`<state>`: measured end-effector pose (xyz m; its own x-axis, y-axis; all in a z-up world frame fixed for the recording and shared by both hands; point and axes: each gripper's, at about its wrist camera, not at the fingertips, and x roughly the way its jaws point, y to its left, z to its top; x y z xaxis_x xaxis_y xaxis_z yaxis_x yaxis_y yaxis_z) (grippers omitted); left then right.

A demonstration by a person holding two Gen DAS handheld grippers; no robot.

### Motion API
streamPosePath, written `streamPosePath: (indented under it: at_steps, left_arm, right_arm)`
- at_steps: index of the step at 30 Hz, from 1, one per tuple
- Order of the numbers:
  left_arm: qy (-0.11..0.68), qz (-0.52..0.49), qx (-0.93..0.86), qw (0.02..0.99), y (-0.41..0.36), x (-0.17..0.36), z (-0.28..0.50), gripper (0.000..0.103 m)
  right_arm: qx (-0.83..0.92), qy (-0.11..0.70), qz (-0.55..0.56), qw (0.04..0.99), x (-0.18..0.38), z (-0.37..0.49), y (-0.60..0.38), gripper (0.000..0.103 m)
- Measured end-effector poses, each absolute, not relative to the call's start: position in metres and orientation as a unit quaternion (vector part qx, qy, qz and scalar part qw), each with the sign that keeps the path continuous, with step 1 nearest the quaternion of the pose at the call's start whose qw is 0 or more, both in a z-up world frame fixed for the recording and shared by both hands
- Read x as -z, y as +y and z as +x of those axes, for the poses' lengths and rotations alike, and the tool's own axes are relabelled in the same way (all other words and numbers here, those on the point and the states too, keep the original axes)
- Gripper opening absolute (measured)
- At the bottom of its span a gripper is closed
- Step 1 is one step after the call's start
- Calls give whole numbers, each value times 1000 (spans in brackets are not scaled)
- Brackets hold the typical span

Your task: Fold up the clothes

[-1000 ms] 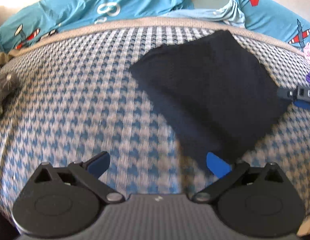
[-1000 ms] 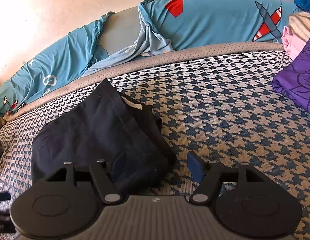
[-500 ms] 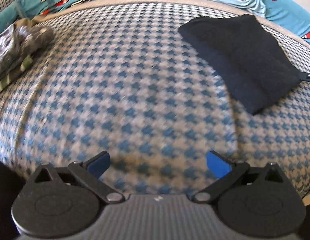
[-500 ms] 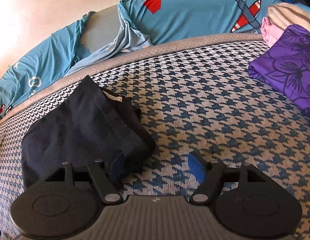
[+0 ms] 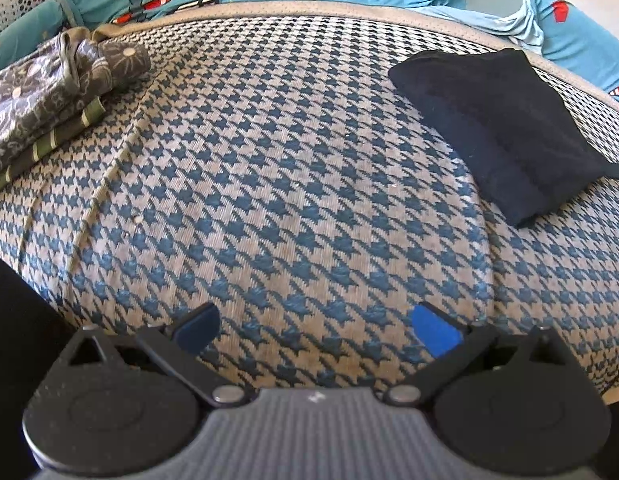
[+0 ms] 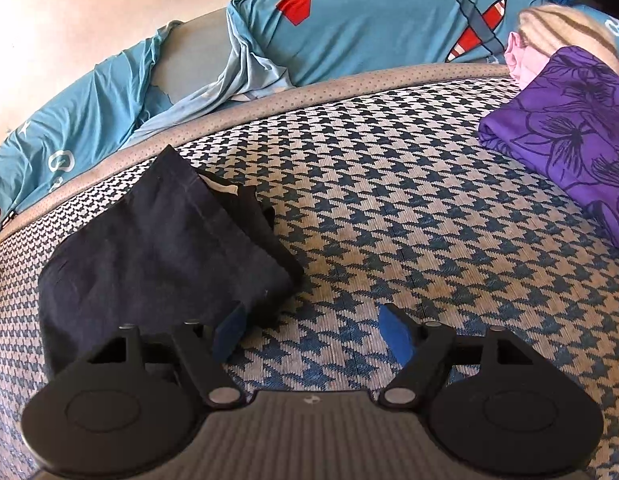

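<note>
A folded dark navy garment [image 5: 493,128] lies on the houndstooth bed cover [image 5: 293,184], at the upper right in the left wrist view. My left gripper [image 5: 315,328] stands open over bare cover, well apart from the garment. In the right wrist view the same garment [image 6: 161,248] lies at the left, its near corner just ahead of my left blue fingertip [image 6: 229,332]. My right gripper [image 6: 313,332] is open and its jaws are still opening, with only bed cover between them.
A folded stack of grey patterned and green striped clothes [image 5: 49,92] sits at the far left. Purple flowered fabric [image 6: 569,140] with pink and cream clothes lies at the right. Blue airplane-print bedding [image 6: 349,36] runs along the back edge by the wall.
The left gripper has swung left away from the dark garment, bringing the folded stack into view. The right gripper's jaws have widened and its view has shifted slightly right of the garment's corner.
</note>
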<state>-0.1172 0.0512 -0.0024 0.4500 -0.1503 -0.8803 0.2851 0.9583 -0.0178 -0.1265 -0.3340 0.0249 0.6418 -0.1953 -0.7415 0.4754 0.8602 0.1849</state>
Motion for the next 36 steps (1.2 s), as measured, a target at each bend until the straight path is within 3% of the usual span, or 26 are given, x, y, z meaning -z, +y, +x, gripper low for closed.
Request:
streamPosePath:
  at_steps: [36]
  left_arm:
    - [479,91,144,861,45,-24,-146,103]
  right_arm:
    - [157,385,179,892,-31,-142,-314,74]
